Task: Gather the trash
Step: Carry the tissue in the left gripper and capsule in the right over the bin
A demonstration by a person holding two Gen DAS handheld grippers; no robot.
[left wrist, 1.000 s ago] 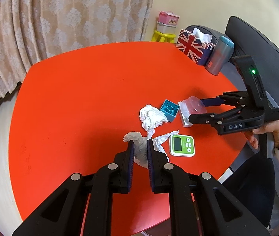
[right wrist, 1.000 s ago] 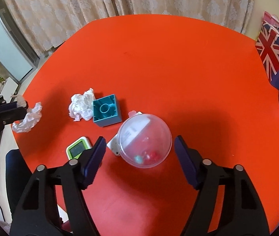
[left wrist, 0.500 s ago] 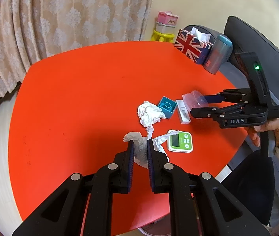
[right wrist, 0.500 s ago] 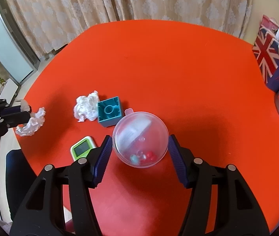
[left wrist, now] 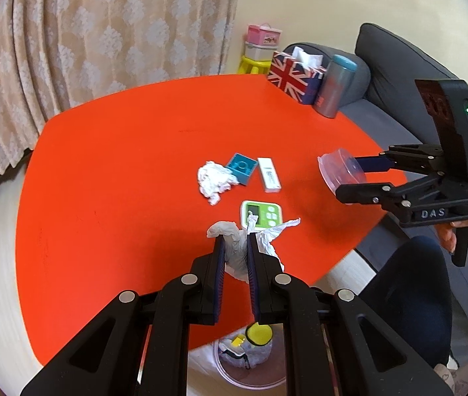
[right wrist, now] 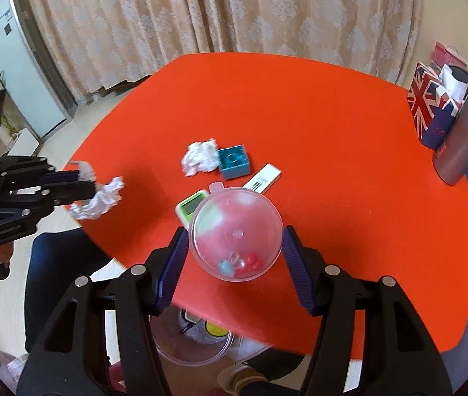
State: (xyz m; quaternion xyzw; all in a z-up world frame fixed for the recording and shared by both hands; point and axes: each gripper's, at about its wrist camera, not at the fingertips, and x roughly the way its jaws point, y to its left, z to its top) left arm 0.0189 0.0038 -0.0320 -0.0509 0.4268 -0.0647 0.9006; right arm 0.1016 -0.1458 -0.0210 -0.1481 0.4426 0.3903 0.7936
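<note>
My left gripper (left wrist: 234, 241) is shut on a crumpled white tissue (left wrist: 237, 252) and holds it above the near edge of the red table (left wrist: 118, 165). In the right wrist view the same tissue (right wrist: 101, 199) hangs at the far left. My right gripper (right wrist: 235, 236) is shut on a clear plastic capsule (right wrist: 235, 227) with small coloured beads inside, lifted off the table. A second crumpled tissue (left wrist: 214, 181) lies mid-table against a blue block (left wrist: 241, 168).
A white test strip (left wrist: 268, 175) and a green timer (left wrist: 260, 213) lie near the tissue. A clear bin (right wrist: 194, 346) holding trash stands on the floor under the near table edge. A flag-pattern tissue box (left wrist: 291, 77) and a grey tumbler (left wrist: 334, 87) stand at the far right edge.
My right gripper closed on the capsule and lifted it back toward the near edge, uncovering the white strip. My left gripper drew back with its tissue, and the bin came into view.
</note>
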